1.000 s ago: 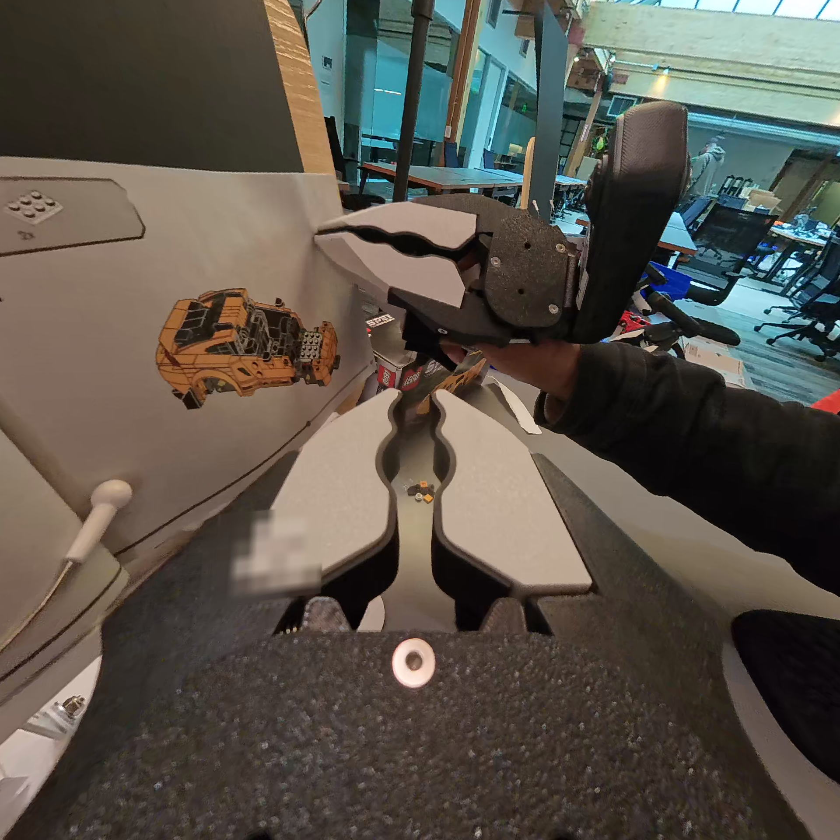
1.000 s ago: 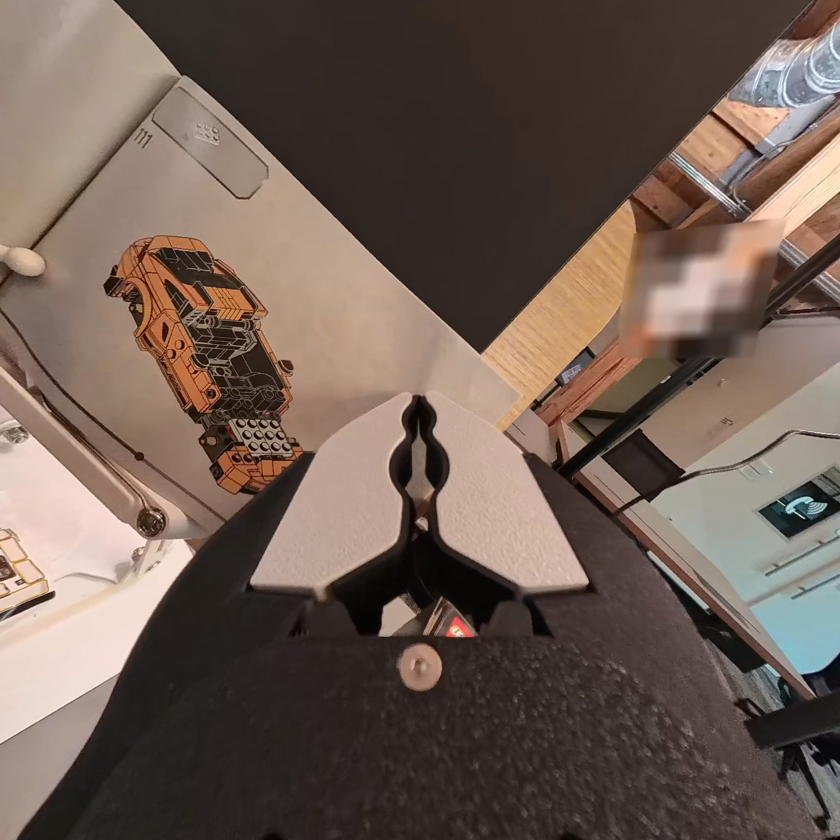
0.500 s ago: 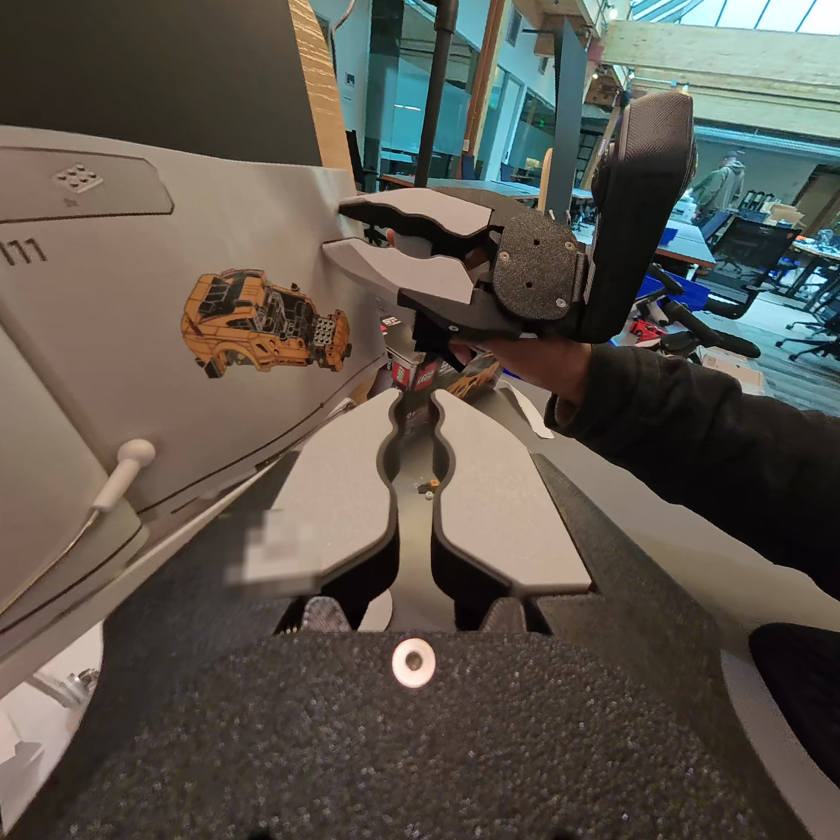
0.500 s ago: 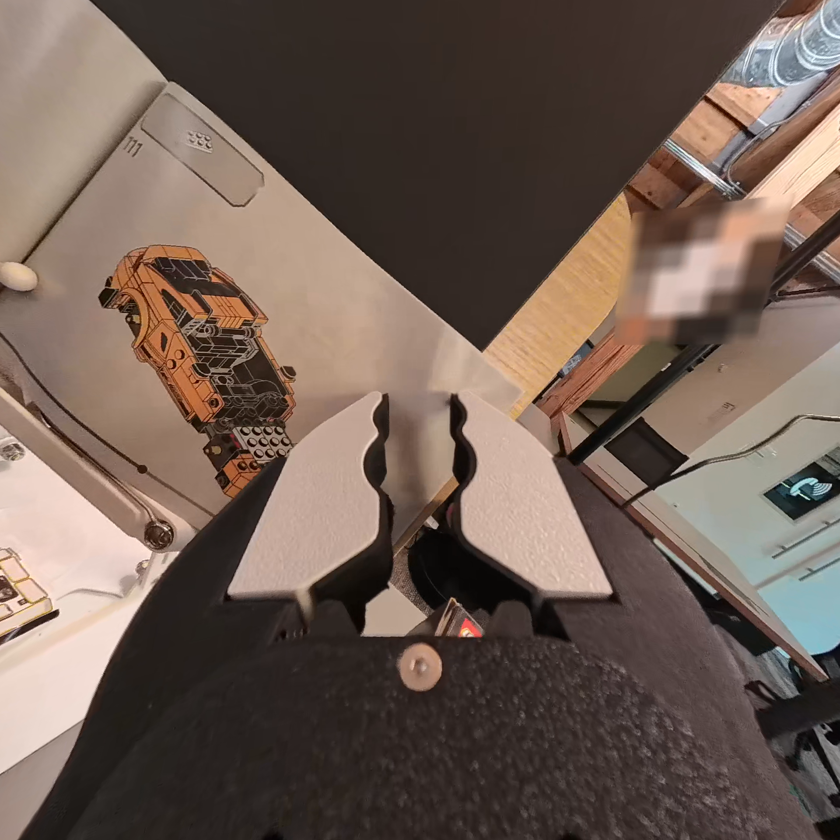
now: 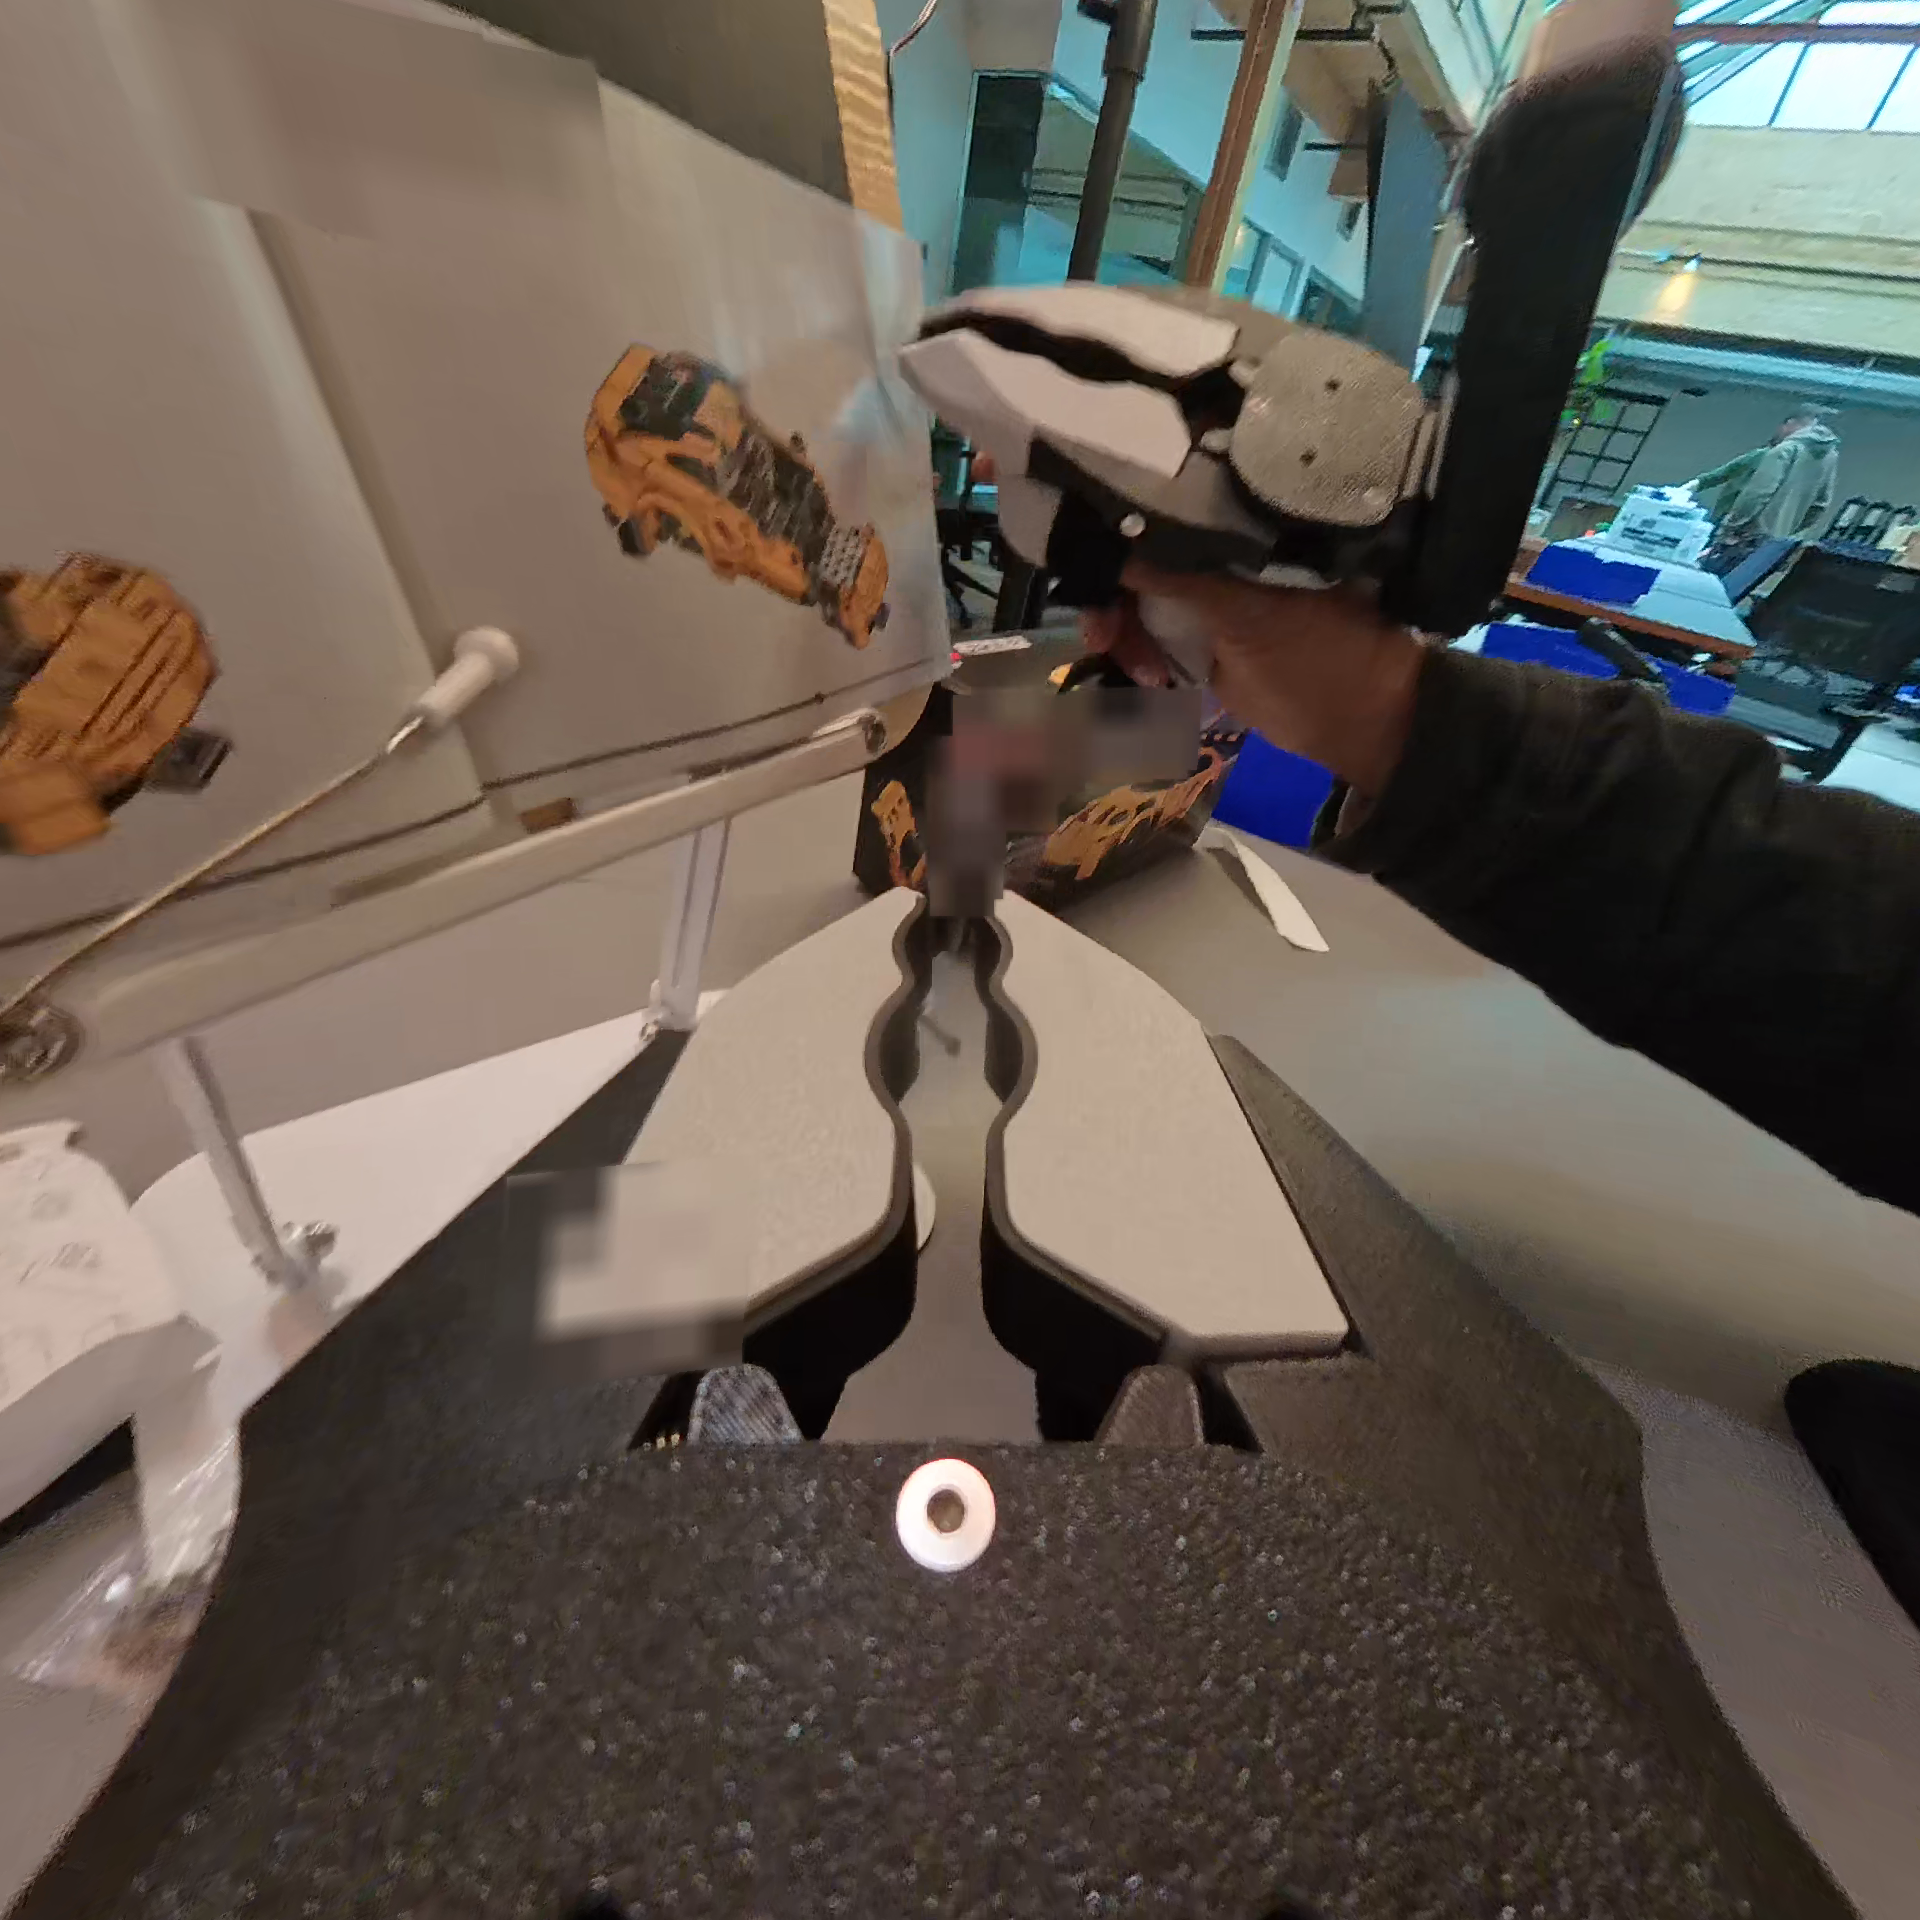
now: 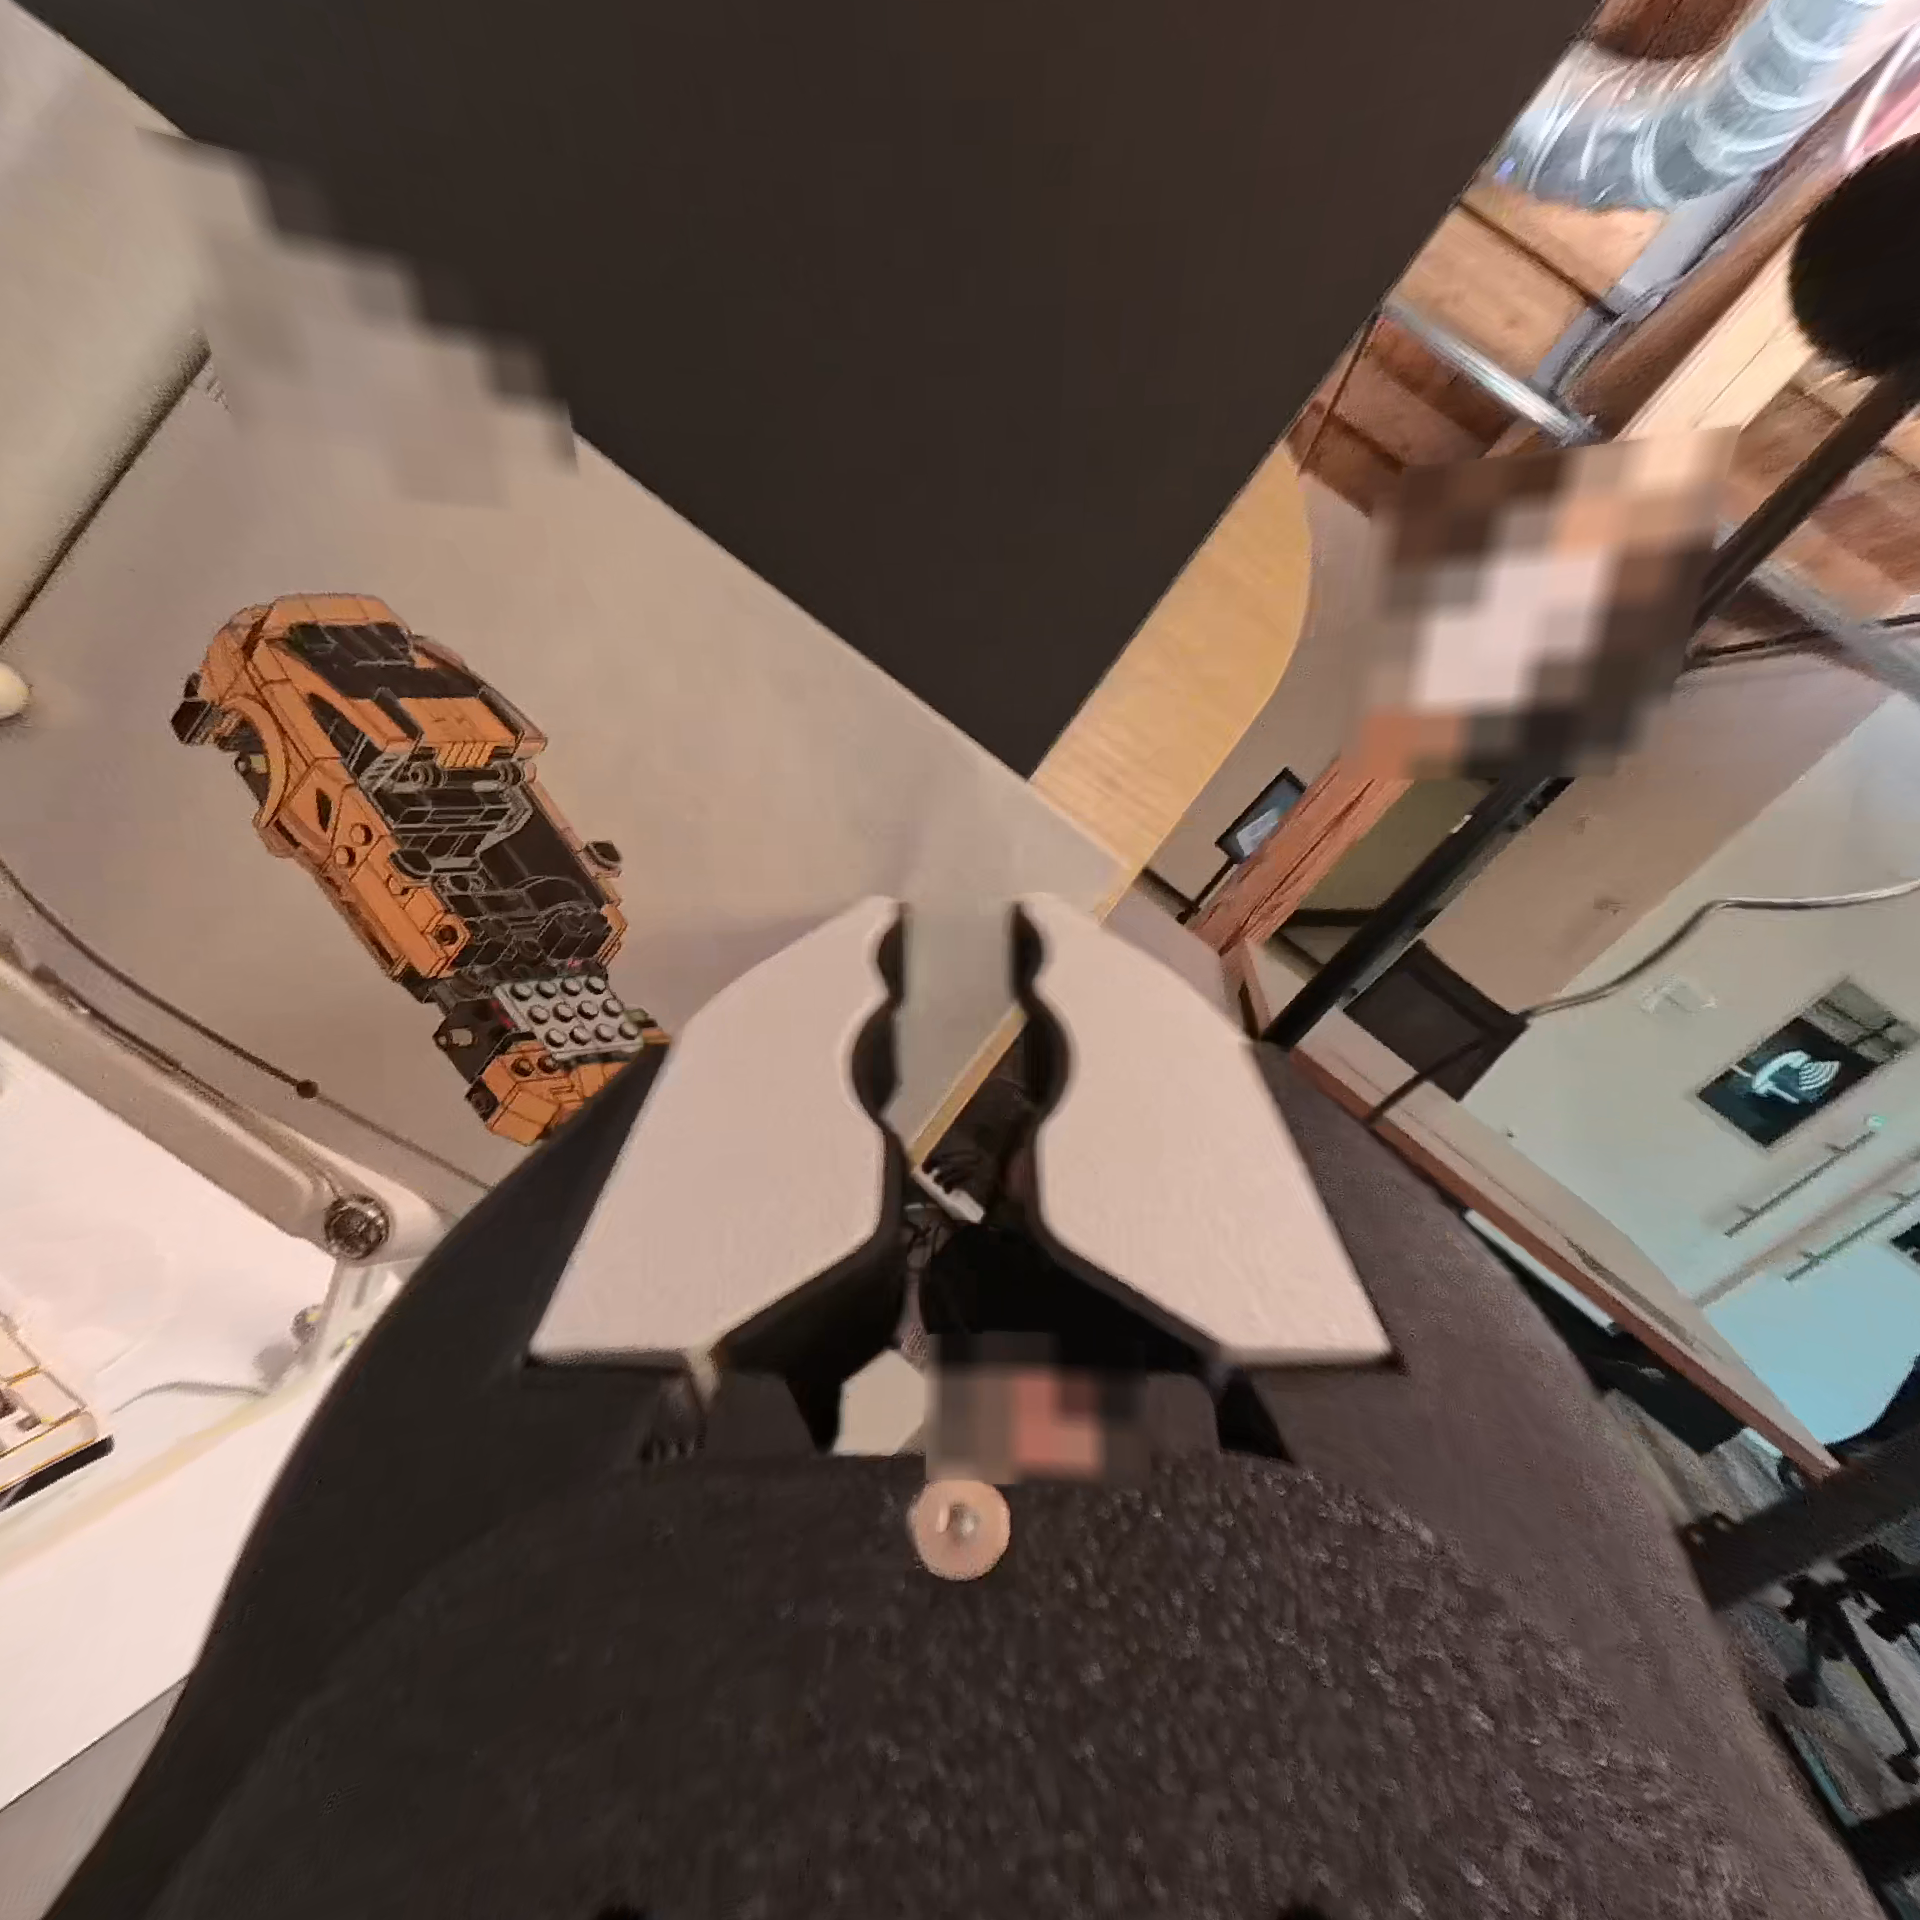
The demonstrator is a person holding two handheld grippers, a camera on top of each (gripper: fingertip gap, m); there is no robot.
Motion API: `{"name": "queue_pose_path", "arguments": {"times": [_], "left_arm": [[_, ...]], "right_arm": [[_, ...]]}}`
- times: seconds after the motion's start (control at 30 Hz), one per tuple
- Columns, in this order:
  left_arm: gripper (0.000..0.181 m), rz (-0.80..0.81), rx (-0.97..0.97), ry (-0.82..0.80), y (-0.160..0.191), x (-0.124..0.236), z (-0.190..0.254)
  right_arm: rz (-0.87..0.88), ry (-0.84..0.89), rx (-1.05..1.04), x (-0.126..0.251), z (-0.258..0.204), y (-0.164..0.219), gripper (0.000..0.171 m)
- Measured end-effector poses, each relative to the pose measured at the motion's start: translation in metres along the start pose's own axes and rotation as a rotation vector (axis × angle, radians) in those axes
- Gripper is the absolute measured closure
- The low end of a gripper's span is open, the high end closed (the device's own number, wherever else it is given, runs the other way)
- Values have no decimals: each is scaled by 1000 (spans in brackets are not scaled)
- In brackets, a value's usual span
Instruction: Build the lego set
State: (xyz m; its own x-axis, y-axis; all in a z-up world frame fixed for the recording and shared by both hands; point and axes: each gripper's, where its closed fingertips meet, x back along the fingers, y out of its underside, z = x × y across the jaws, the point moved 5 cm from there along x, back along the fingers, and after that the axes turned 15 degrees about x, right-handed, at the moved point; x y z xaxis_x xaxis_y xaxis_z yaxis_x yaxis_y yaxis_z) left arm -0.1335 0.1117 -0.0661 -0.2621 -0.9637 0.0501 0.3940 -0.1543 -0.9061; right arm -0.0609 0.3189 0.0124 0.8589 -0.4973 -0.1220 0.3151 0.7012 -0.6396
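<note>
An open office; the instruction booklet [image 5: 582, 416] stands at ten o'clock on its stand. The right gripper [image 6: 956, 914], jaws parted, straddles the page's edge, seemingly page-turning; the left gripper [image 5: 948, 914] idles, slightly parted and empty. Next: pinch the page.

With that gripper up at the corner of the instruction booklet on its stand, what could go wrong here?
The right gripper is open around the booklet page corner; if it closes and pulls hard, the thin page might crease or tear.

The booklet rests on a light white stand; a sideways tug could tip it onto the table.

The left gripper is low over the table near the set's box, and both views look blurred, so a bump seems possible.
</note>
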Motion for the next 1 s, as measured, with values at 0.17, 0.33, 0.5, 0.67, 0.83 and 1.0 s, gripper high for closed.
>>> {"name": "queue_pose_path", "arguments": {"times": [0.17,0.33,0.5,0.67,0.83,1.0], "left_arm": [[175,-1,29,-57,22,32,-14],[174,-10,30,-82,38,57,-16],[174,-21,-7,-86,42,57,-15],[174,-41,-2,-90,49,54,-18],[174,-51,6,-90,52,53,-19],[174,-54,8,-87,54,53,-20]], "right_arm": [[-38,-44,7,-11,0,3,115],[-38,-70,42,-16,-10,-1,138],[-30,-81,42,-14,-15,-1,149],[-23,-21,57,-10,-2,-4,134],[-22,-56,-15,-19,4,-3,125],[-6,-58,-18,-19,-1,-3,136]]}}
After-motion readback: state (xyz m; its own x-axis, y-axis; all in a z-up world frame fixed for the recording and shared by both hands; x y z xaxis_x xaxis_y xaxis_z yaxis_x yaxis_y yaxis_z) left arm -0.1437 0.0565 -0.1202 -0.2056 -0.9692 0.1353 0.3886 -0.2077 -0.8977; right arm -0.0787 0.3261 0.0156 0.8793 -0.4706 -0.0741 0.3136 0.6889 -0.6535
